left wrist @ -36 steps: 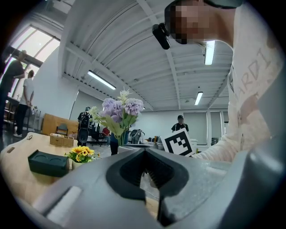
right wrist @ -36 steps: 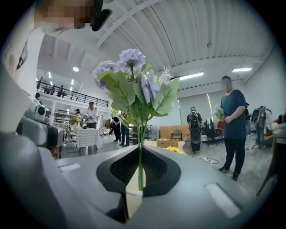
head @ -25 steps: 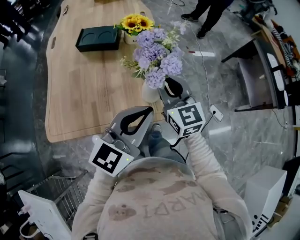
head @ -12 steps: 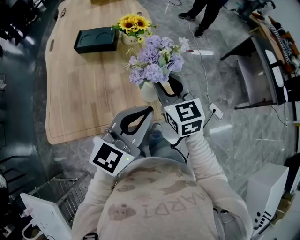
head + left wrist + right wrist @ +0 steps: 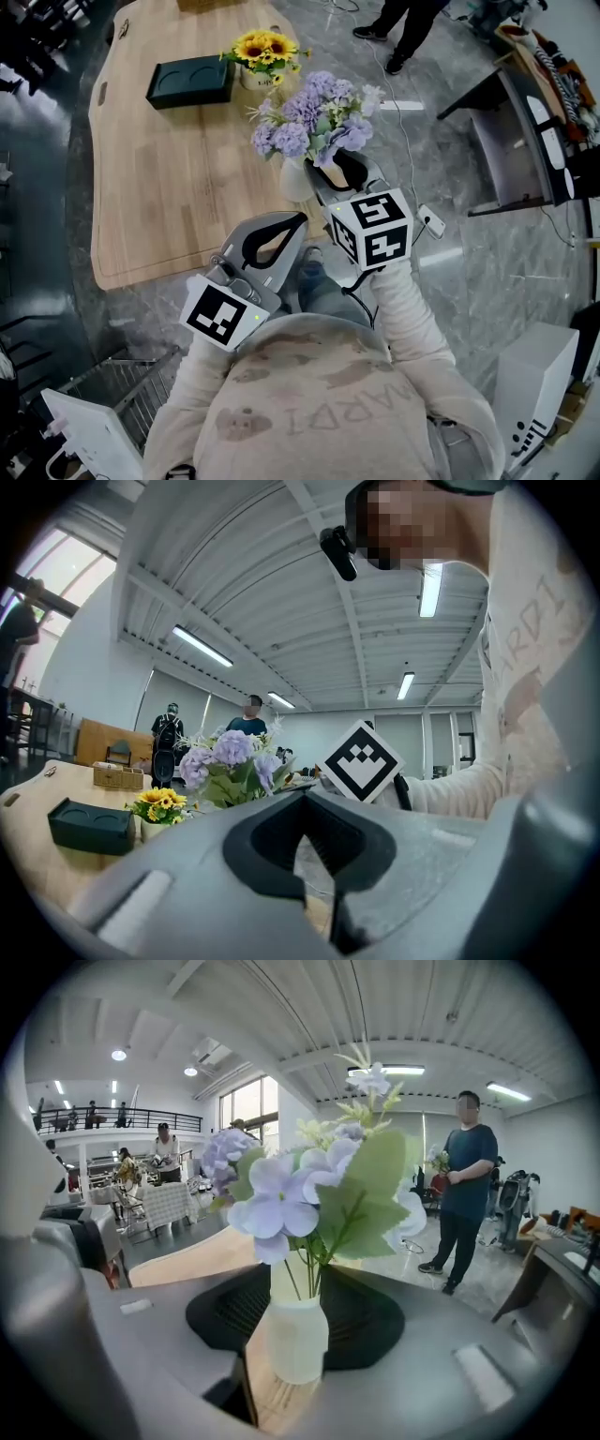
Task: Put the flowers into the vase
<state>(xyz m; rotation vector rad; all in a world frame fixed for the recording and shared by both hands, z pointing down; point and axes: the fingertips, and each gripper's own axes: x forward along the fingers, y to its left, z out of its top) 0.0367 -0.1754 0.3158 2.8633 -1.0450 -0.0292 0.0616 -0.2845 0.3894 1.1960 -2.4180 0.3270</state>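
Purple flowers (image 5: 314, 117) stand in a small white vase (image 5: 292, 180) near the front right edge of the wooden table (image 5: 169, 187). My right gripper (image 5: 317, 180) reaches the vase from the right, its jaws closed against the vase's sides. In the right gripper view the vase (image 5: 298, 1335) is upright and centred between the jaws, with stems and blooms (image 5: 309, 1194) rising above it. My left gripper (image 5: 298, 221) is held back near the person's body, off the table, shut and empty. Its tips meet in the left gripper view (image 5: 305, 797).
A pot of sunflowers (image 5: 262, 47) and a dark green tray (image 5: 190, 81) sit at the table's far end. A person's legs (image 5: 412, 28) show on the grey floor beyond. A dark desk (image 5: 525, 141) stands at the right and a wire cart (image 5: 112, 384) at the lower left.
The flower bunch has swung round above the vase and now spreads sideways. The right gripper's marker cube has rolled slightly. The vase and the left gripper have stayed in place.
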